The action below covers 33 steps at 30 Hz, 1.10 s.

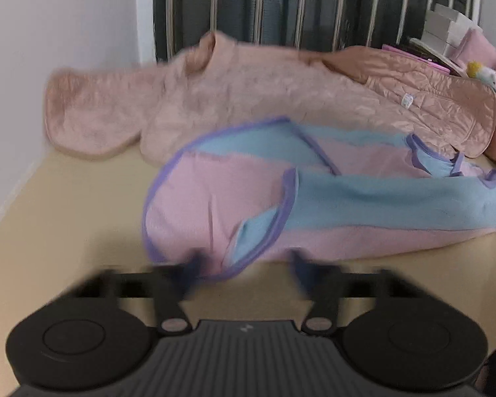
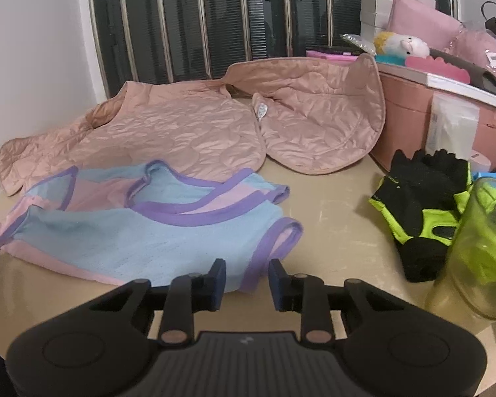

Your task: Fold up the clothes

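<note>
You have the vest [image 2: 155, 231] near the front edge of the tabletop [image 2: 334, 231]; the quilted jacket [image 2: 182, 132] lies behind it, toward the window bars [image 2: 195, 23]; the gloves [image 2: 423, 205] lie at the right edge, before the box [image 2: 406, 122].

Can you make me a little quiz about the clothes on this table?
1. True or false: the pink quilted jacket lies behind the blue-and-pink vest.
2. The vest's trim is: A purple, B green, C red.
3. Fill in: in the right wrist view, the black-and-yellow ____ lie to the right of the vest.
Key: 1 true; 2 A; 3 gloves.
</note>
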### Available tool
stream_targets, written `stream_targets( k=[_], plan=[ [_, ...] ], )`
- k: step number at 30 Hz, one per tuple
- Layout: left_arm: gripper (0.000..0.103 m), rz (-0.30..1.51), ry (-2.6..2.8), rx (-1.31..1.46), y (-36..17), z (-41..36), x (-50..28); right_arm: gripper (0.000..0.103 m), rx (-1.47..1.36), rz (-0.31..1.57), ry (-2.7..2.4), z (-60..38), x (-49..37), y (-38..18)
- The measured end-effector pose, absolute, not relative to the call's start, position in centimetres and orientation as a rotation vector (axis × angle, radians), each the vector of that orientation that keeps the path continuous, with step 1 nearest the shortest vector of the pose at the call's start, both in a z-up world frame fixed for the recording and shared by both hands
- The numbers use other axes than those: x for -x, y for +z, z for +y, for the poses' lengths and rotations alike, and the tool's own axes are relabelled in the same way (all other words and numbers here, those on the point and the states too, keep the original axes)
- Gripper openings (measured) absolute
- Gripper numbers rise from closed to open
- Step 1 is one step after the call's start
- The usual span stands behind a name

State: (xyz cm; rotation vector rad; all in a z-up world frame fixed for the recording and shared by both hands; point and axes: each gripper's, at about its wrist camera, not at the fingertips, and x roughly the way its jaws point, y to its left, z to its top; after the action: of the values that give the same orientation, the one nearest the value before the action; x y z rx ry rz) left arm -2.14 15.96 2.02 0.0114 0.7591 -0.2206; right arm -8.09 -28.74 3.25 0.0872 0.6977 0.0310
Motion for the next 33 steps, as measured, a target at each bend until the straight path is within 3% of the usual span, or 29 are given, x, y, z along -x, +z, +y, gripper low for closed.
stream_targets(
  k=[1, 6, 8, 10, 13, 15, 20, 21, 23, 24, 25, 29, 33],
  plan=[
    [0.004, 0.769, -0.222, 0.023, 2.1, 16.6, 1.9, 0.022, -0.088, 0.701, 0.030, -28.7, 8.0, 3.1],
    [0.006, 0.711, -0.217, 0.201, 3.5, 20.2, 1.9, 0.010, -0.105, 0.717, 0.008, -29.0, 7.7, 2.7],
    [0.019, 0.718, -0.126, 0.242, 3.6, 21.2, 1.4, 0.010, -0.115, 0.715, -0.005, -29.3, 7.8, 2.8],
    [0.043, 0.731, -0.047, 0.260, 3.5, 21.8, 1.3, 0.010, -0.123, 0.712, -0.008, -29.4, 7.9, 2.9],
    [0.059, 0.719, -0.096, 0.242, 3.5, 21.2, 2.1, 0.013, -0.122, 0.699, 0.005, -29.1, 8.1, 3.1],
    [0.068, 0.712, -0.108, 0.210, 3.5, 20.6, 2.3, 0.013, -0.116, 0.699, 0.023, -28.7, 8.1, 3.1],
    [0.069, 0.731, -0.145, 0.157, 3.0, 19.3, 1.7, 0.010, -0.117, 0.732, 0.020, -28.0, 7.4, 2.2],
    [0.069, 0.737, -0.152, 0.150, 2.9, 19.1, 1.6, 0.005, -0.118, 0.736, 0.015, -27.9, 7.4, 2.1],
    [0.054, 0.763, -0.146, 0.136, 2.4, 19.0, 1.6, 0.001, -0.120, 0.737, -0.001, -28.0, 7.5, 2.0],
    [0.028, 0.775, -0.142, 0.129, 2.2, 19.0, 1.6, 0.001, -0.120, 0.737, -0.007, -28.1, 7.6, 2.0],
    [0.013, 0.785, -0.137, 0.128, 2.0, 19.1, 1.7, 0.001, -0.118, 0.738, -0.012, -28.2, 7.7, 2.1],
    [0.004, 0.749, -0.138, 0.193, 2.5, 20.8, 3.1, 0.000, -0.101, 0.745, -0.046, -29.0, 8.1, 2.3],
    [0.001, 0.734, -0.199, 0.136, 3.9, 20.7, 4.8, 0.000, -0.038, 0.752, -0.064, -29.7, 9.3, 3.2]
  ],
)
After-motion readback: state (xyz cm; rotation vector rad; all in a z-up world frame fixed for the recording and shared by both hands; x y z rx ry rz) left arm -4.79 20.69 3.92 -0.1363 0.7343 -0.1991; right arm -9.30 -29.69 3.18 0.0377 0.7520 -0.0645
